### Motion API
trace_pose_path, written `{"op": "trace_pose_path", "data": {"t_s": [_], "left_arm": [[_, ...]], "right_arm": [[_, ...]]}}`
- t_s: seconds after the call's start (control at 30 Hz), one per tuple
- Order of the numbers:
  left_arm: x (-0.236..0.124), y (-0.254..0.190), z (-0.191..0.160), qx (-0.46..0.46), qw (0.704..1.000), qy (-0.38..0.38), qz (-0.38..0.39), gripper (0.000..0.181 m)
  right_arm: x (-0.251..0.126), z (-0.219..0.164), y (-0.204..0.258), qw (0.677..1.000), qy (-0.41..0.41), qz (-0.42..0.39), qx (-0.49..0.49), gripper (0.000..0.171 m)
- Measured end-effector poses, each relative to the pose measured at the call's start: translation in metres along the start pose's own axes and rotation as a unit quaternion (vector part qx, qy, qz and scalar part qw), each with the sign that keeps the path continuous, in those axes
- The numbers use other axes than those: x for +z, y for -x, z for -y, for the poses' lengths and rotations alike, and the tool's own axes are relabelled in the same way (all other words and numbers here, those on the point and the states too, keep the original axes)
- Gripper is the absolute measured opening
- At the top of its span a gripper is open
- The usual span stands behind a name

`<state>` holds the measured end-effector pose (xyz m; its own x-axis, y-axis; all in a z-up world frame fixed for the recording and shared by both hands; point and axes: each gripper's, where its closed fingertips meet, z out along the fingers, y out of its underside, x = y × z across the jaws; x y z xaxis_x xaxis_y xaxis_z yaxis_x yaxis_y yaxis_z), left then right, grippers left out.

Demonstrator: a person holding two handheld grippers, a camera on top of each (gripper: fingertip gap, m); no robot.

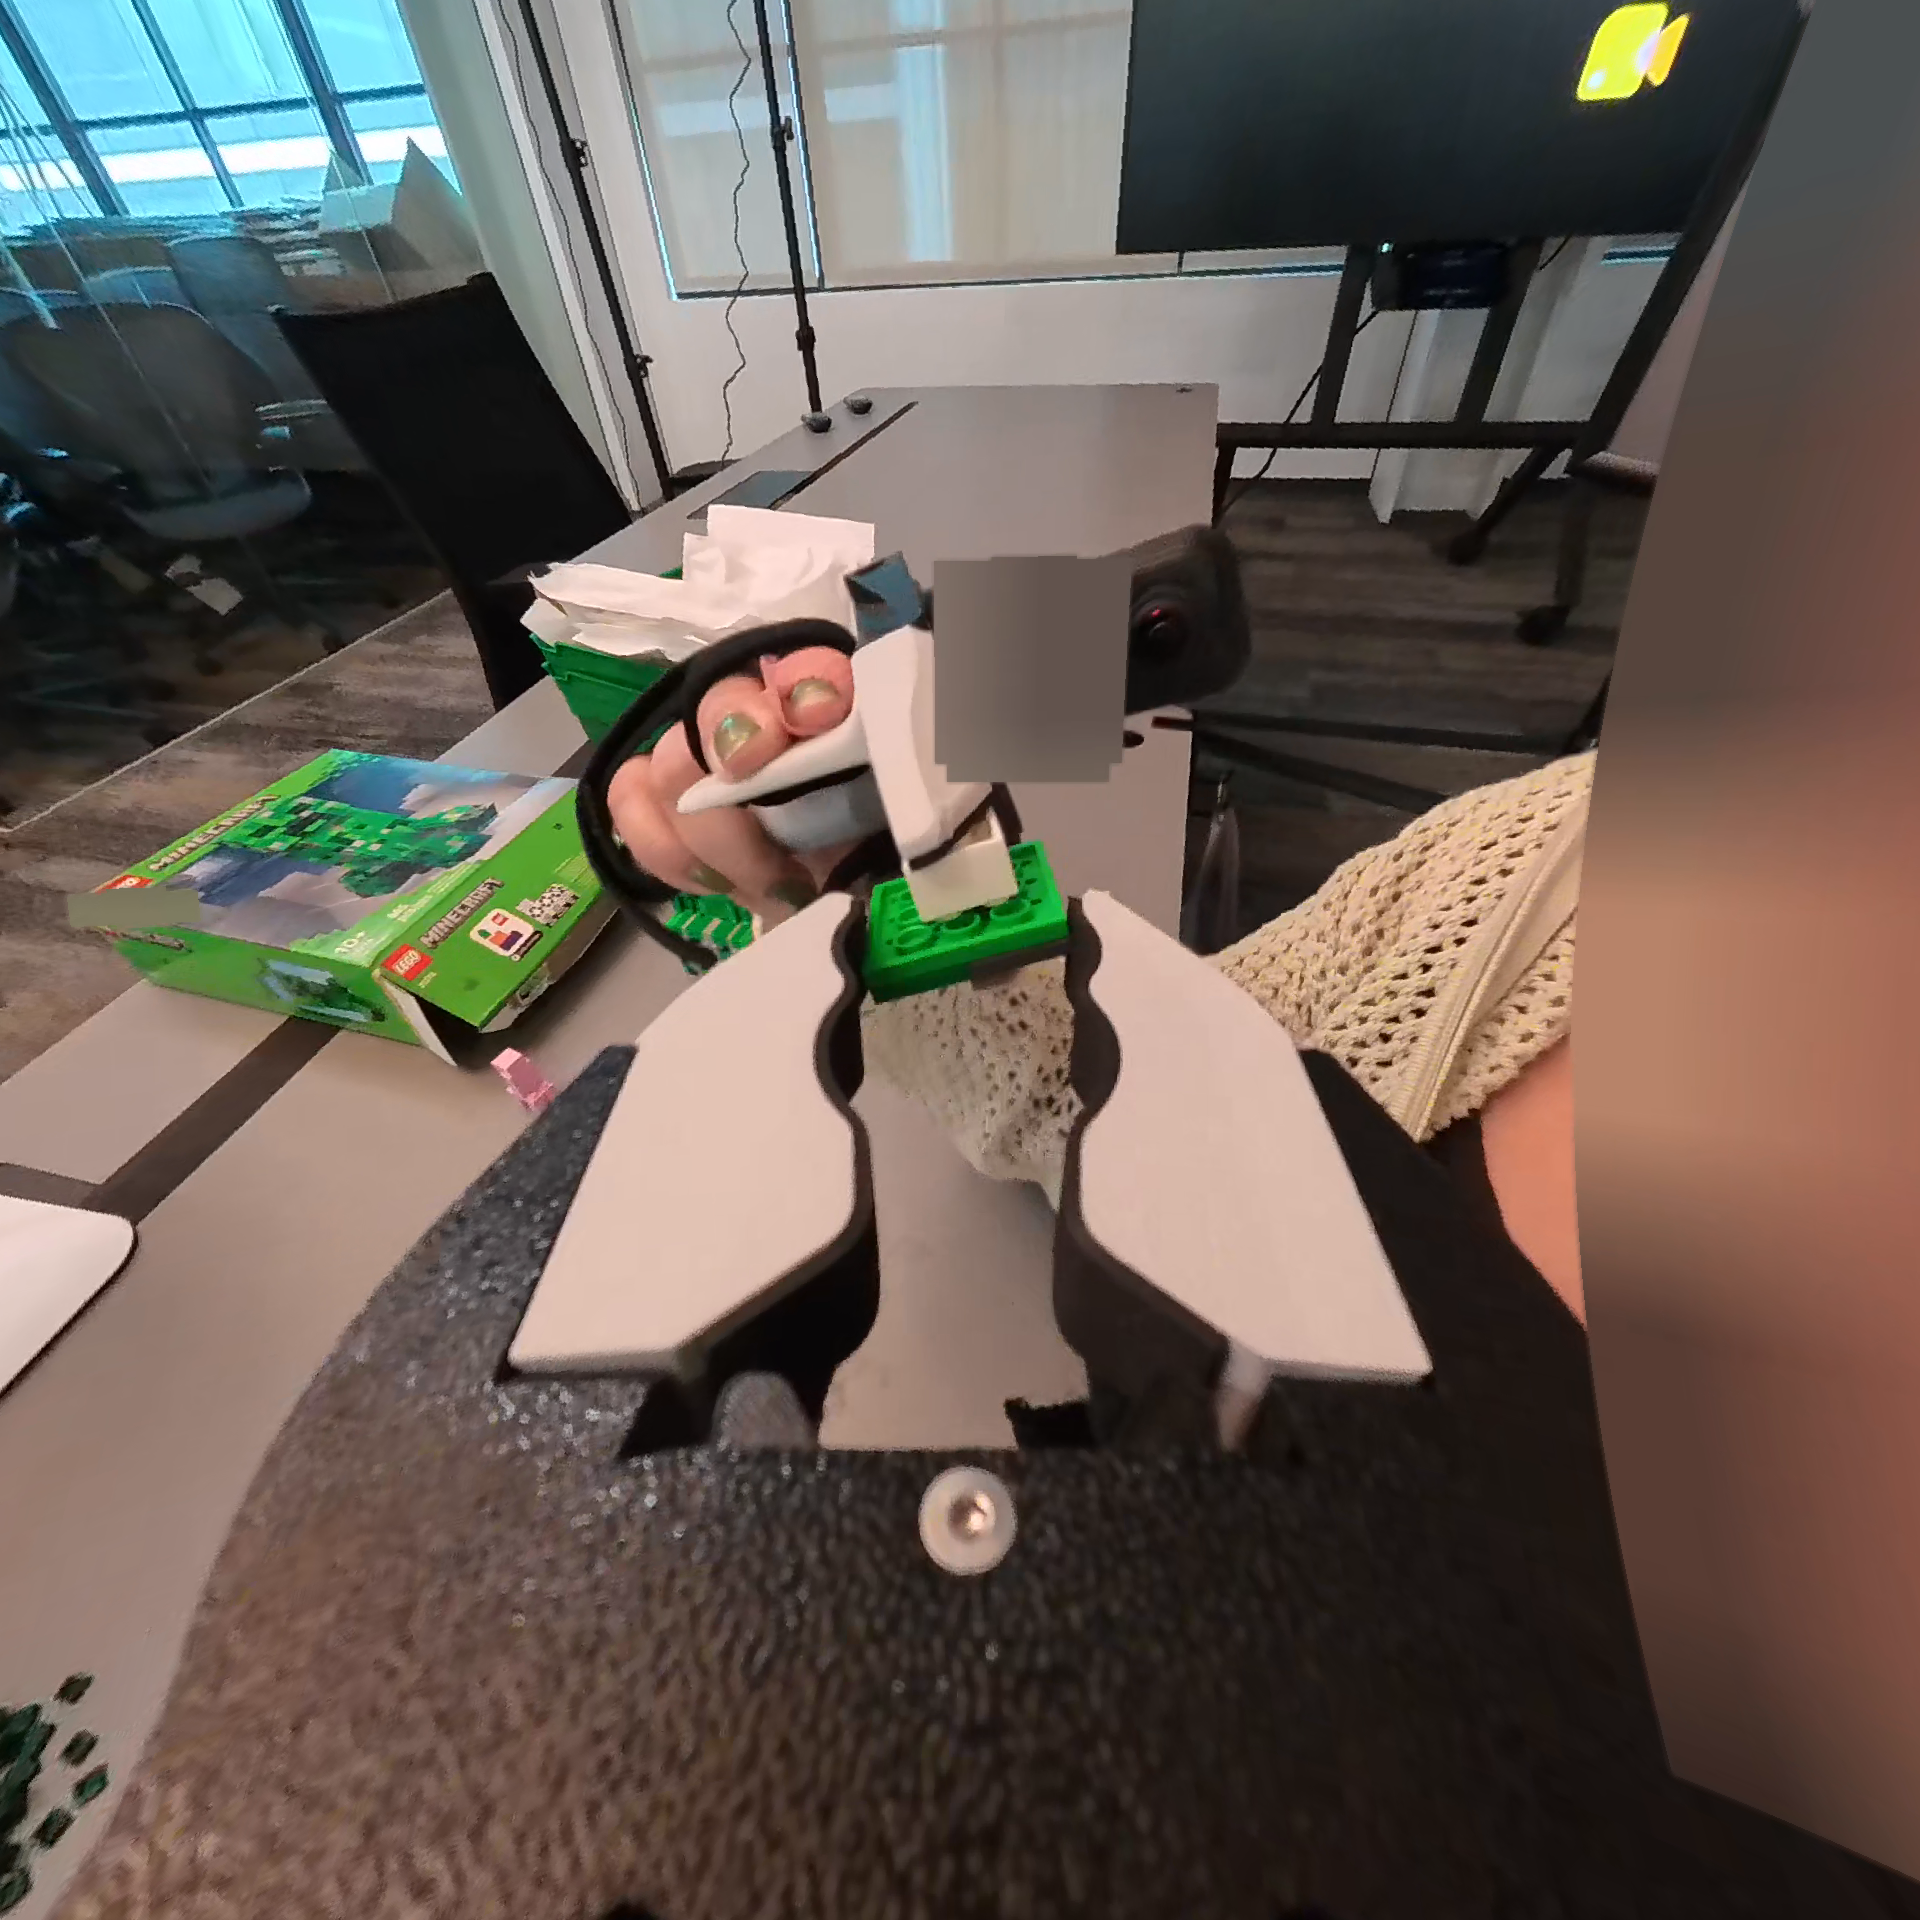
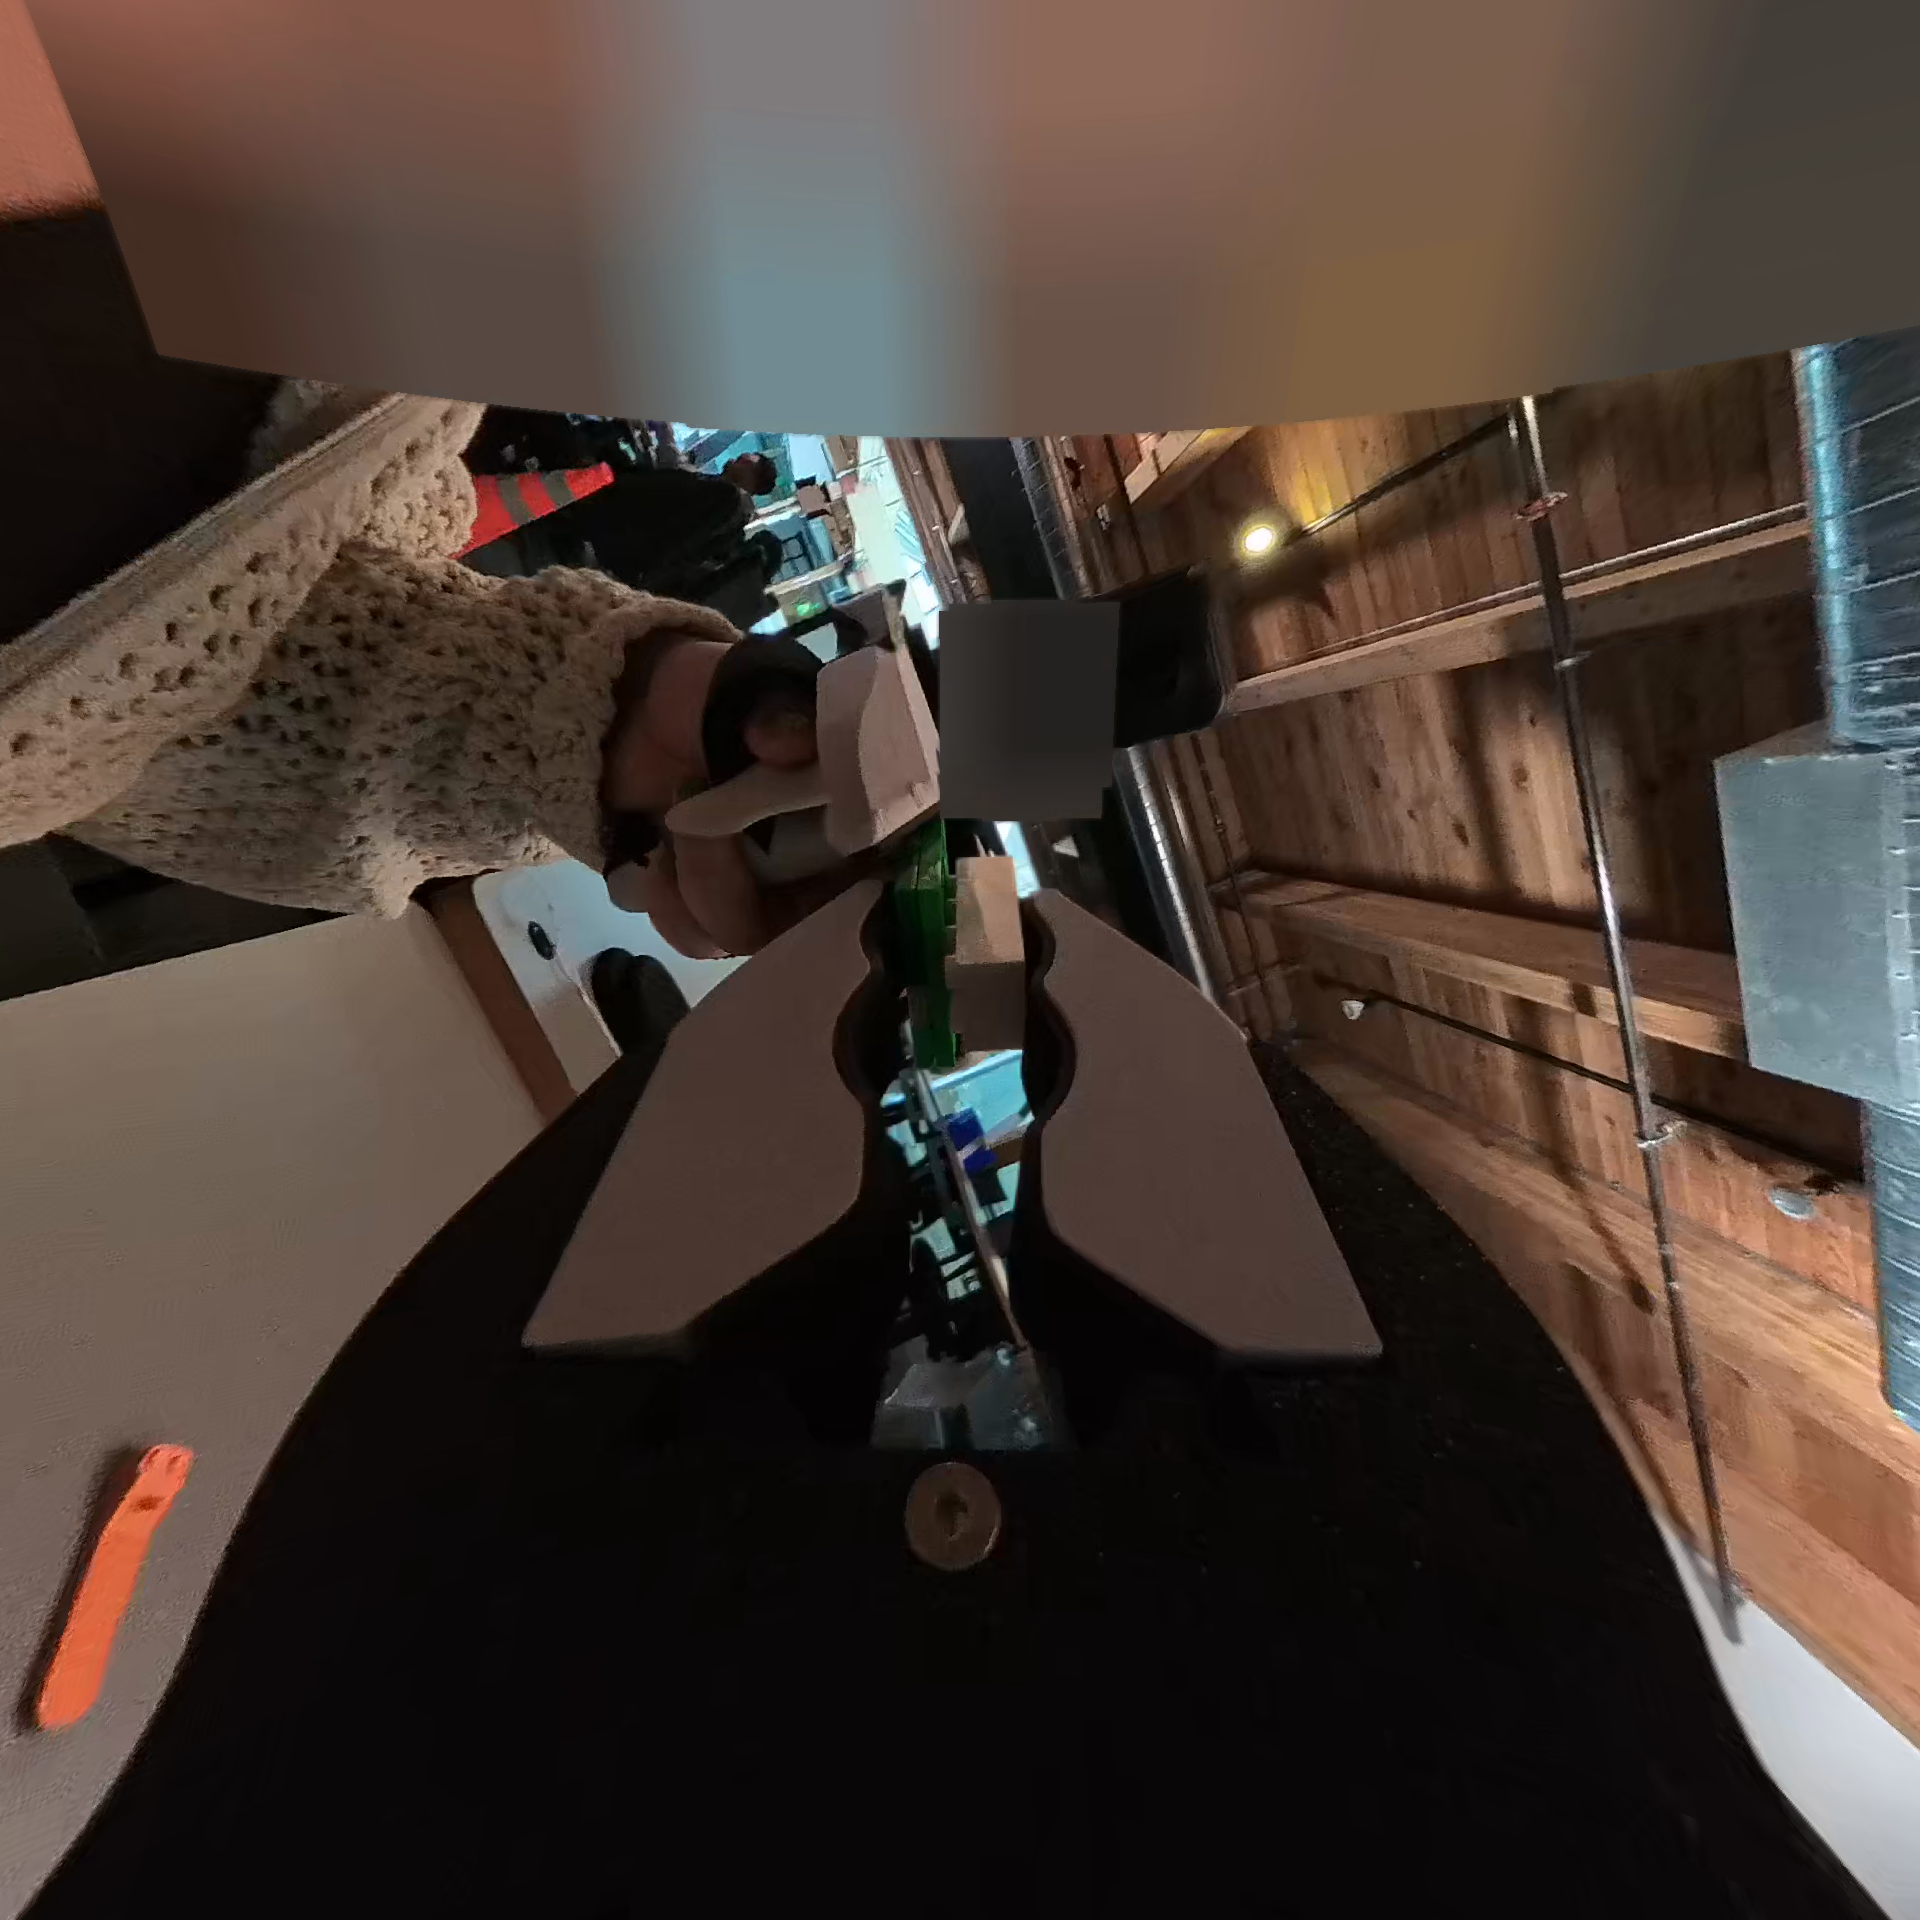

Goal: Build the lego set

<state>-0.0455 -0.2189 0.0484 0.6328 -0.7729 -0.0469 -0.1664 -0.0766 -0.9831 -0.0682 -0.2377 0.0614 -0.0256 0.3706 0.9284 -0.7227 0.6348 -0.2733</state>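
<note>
A green Lego assembly (image 1: 935, 961) of stacked plates and a brick is held in the air over the table edge. My left gripper (image 1: 966, 940) is shut on it, one finger at each side. My right gripper (image 1: 961, 883), held by a hand, comes in from the far side, and one white fingertip presses on the studs. In the right wrist view, my right gripper (image 2: 951, 956) stands narrow around the edge-on green assembly (image 2: 925, 966) and a pale fingertip (image 2: 987, 951) of the left gripper. The assembly's underside is hidden.
On the grey table (image 1: 312, 1195) lie an open green Lego box (image 1: 343, 904), a green bin with white paper (image 1: 665, 623), a small pink piece (image 1: 520, 1075) and loose dark green pieces (image 1: 42, 1766). An orange brick separator (image 2: 104, 1590) lies on the table. A cream knit sleeve (image 1: 1403, 987) is close on the right. The grippers are tip to tip, or close to it. Left tips and right tips are each some 35 centimetres from the orange brick separator (image 2: 104, 1590).
</note>
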Motion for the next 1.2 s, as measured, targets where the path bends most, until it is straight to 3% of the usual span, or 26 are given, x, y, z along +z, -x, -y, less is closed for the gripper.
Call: {"op": "trace_pose_path", "data": {"t_s": [0.27, 1.2], "left_arm": [[-0.001, -0.003, -0.007, 0.027, 0.999, 0.024, 0.027, 0.036], [0.005, -0.013, -0.011, 0.004, 1.000, 0.025, -0.019, 0.036]], "right_arm": [[0.000, 0.001, 0.007, 0.999, 0.026, 0.025, -0.012, 0.019], [-0.006, 0.005, 0.016, 0.995, 0.072, 0.061, 0.004, 0.019]]}}
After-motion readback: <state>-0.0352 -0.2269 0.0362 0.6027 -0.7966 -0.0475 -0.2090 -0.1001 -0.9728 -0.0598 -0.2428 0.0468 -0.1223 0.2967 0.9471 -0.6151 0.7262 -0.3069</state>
